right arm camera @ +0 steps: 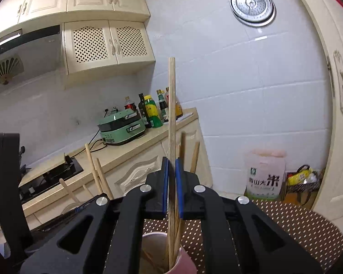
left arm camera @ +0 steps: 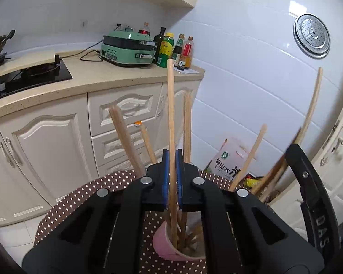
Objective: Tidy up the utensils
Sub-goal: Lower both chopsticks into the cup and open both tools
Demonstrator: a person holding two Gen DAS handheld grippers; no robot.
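Each tool, left (left arm camera: 172, 157) and right (right arm camera: 172, 166), is pinching a slim wooden chopstick (left arm camera: 170, 114) (right arm camera: 171, 114) standing in a pink cup (left arm camera: 164, 244) (right arm camera: 185, 262).

Left claw (left arm camera: 172, 159) is clamped on a single wooden chopstick (left arm camera: 170, 105), blue pads pressed against it on both sides, the stick standing nearly upright. Its lower end runs down into the pink cup (left arm camera: 163, 246), which sits on the brown polka-dot worktop (left arm camera: 64, 207). More chopsticks (left arm camera: 125, 137) fan out of that cup, leaning left and right. Over on the right edge, part of the other black claw (left arm camera: 313, 196) shows, with sticks beside it, though its jaws can't be made out. Behind, a green cooker (left arm camera: 129, 49) and a row of bottles (left arm camera: 173, 48) line the kitchen counter.
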